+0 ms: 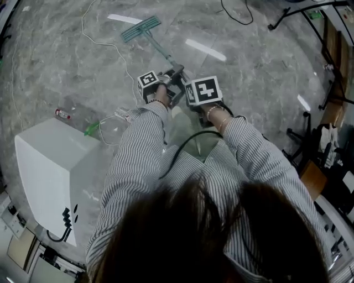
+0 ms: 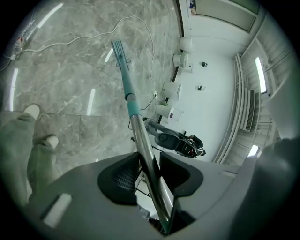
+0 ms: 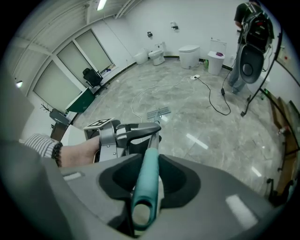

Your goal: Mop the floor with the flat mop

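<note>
The flat mop lies with its teal head (image 1: pixel 141 27) on the grey marble floor ahead of me, and its pole (image 1: pixel 160 52) slants back to both grippers. My left gripper (image 1: pixel 168 83) is shut on the metal pole (image 2: pixel 145 150), which runs between its jaws toward the mop head (image 2: pixel 119 49). Just behind it, my right gripper (image 1: pixel 191 97) is shut on the teal grip (image 3: pixel 146 183) at the pole's end. In the right gripper view the left gripper (image 3: pixel 123 136) sits directly ahead, with the mop head (image 3: pixel 158 112) beyond it.
A white cabinet (image 1: pixel 52 171) stands at my left, with a small bottle (image 1: pixel 62 114) and a white cable (image 1: pixel 105 41) on the floor nearby. Black cables (image 1: pixel 238 16) and dark stands (image 1: pixel 332 83) line the right. Toilets (image 3: pixel 190 55) stand along the far wall.
</note>
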A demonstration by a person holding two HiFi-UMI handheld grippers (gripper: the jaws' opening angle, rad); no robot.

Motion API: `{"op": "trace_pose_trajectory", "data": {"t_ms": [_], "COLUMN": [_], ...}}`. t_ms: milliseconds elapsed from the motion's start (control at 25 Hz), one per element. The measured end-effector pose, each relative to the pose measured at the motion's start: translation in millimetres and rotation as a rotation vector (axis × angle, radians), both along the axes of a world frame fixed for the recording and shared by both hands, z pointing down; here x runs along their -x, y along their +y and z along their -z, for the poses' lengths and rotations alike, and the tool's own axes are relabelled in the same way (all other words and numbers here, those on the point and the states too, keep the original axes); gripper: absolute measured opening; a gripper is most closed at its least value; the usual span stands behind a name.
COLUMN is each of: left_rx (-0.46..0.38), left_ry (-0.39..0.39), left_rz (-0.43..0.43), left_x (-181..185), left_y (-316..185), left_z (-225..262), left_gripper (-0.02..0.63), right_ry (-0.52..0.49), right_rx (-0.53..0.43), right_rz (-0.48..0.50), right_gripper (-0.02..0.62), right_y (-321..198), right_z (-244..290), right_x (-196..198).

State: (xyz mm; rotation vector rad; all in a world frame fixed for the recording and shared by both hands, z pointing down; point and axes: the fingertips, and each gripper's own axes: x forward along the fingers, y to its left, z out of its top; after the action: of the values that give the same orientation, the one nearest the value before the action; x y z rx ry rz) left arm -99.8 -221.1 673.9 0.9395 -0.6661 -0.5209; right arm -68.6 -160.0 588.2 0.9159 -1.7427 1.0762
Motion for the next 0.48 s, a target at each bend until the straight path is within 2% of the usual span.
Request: {"op": "trace_pose_trajectory", "data": {"t_ms": [200, 480], "left_rx": [0.002, -0.017], "left_ry": [0.018, 0.024], "left_rz": [-0.095, 0.014], "left_x": [-65.9, -164.4], "left_y": [70.9, 170.9], "left_z": [7.4, 15.6], "left_gripper": [0.139, 0.141], "right_ry": [-0.003, -0.027], "right_rx": [0.005, -0.001], "right_rz": [0.002, 0.019], "right_gripper": [0.114, 0.115], "right_y": [69.9, 169.0], "right_z": [8.4, 17.6], "right_x": [-62.2, -162.6]}}
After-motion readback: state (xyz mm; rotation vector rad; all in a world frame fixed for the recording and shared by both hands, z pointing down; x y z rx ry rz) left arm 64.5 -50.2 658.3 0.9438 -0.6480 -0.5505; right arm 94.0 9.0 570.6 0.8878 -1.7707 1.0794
